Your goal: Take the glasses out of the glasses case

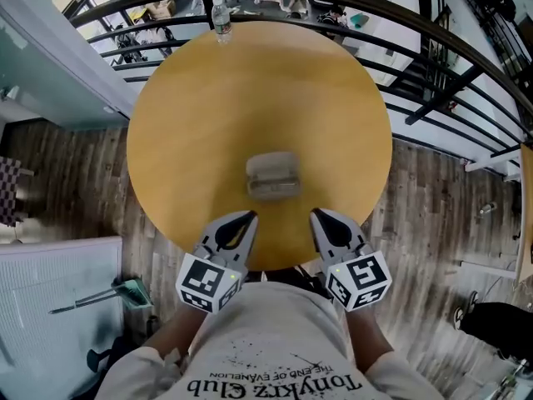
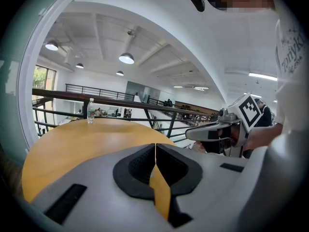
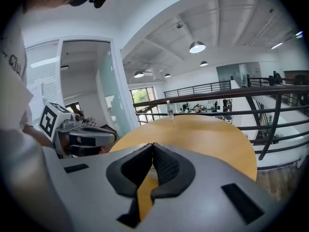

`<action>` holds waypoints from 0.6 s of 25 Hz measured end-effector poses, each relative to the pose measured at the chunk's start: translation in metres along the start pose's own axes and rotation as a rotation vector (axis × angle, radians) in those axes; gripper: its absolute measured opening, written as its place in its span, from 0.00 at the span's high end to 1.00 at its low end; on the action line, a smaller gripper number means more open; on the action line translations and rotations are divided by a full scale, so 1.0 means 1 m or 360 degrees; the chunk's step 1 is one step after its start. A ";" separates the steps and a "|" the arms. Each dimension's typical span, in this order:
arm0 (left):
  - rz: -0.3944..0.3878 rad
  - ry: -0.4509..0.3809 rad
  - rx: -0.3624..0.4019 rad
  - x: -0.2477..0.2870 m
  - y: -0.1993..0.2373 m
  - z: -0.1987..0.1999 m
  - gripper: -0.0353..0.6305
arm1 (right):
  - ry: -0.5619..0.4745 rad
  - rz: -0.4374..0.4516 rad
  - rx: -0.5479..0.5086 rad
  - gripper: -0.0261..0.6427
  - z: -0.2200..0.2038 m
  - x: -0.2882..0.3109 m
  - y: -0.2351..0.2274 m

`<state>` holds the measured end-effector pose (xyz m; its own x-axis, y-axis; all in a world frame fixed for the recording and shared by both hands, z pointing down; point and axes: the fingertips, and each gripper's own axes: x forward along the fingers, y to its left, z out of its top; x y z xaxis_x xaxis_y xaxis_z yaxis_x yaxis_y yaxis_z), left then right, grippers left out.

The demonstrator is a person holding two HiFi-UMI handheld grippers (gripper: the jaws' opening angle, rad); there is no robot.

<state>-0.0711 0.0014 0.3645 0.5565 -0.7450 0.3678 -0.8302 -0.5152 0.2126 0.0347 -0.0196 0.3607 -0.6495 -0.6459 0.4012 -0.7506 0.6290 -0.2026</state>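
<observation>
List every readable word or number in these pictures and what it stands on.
"Tonykrz Club": upside down on the person's shirt.
"THE END OF EVANGELION": smaller, same shirt, read with some doubt.
Water bottle label: too small to read.
Marker cubes: patterns, no letters.

Glasses case point(image 1: 273, 176) sits mid tabletop point(image 1: 191, 123), water bottle point(image 1: 221, 19) way back at the far edge, left gripper point(image 1: 248, 217) and right gripper point(image 1: 317, 215) at the near edge.
</observation>
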 end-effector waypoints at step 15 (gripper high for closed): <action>-0.0064 0.0119 0.0024 0.039 0.025 -0.027 0.90 | 0.0095 -0.0005 0.0039 0.92 -0.024 0.034 -0.019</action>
<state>-0.0709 -0.0292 0.4087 0.5852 -0.6901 0.4258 -0.8063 -0.5511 0.2150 0.0298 -0.0428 0.3999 -0.6391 -0.6204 0.4546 -0.7559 0.6157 -0.2225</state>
